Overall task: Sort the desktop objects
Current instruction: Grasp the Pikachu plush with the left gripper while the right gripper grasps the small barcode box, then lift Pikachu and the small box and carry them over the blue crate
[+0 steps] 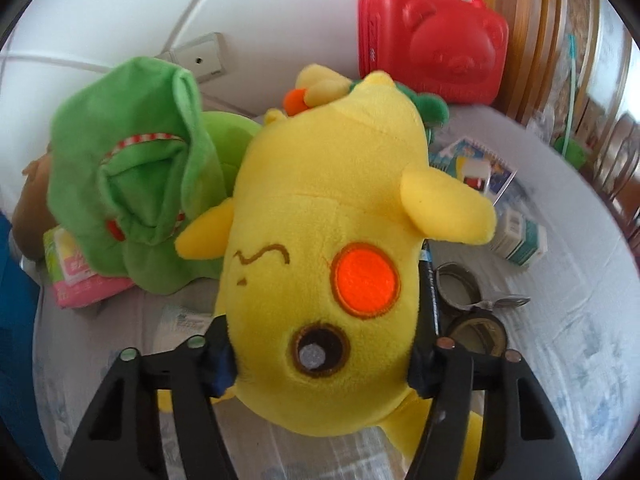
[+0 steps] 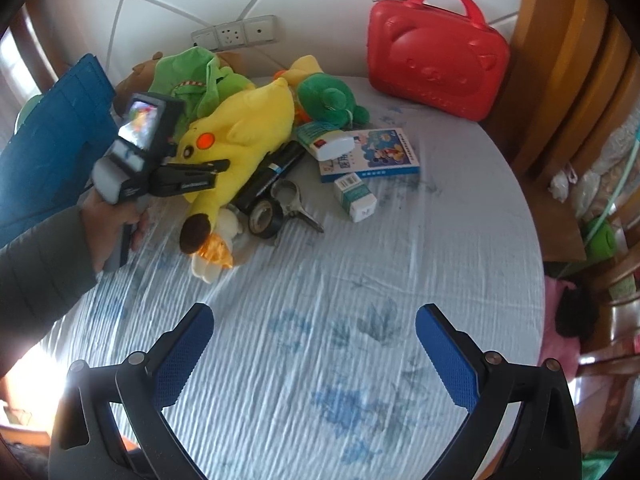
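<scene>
A round table [image 2: 360,280], covered with a pale cloth printed in blue, is seen carrying a red bear-faced case [image 2: 438,50] at its far edge and, left of that, a heap of soft toys in which a yellow plush [image 1: 332,248] lies across a green plush [image 1: 132,184]. The yellow plush's head is clamped between the pads of the left gripper [image 1: 320,364], whose handle is held by a hand [image 2: 116,220]. The right gripper [image 2: 316,340] is held wide apart and empty over bare cloth, well short of the small boxes [image 2: 355,196], tape rolls [image 2: 262,218] and keys [image 2: 294,204] scattered beside the toys.
</scene>
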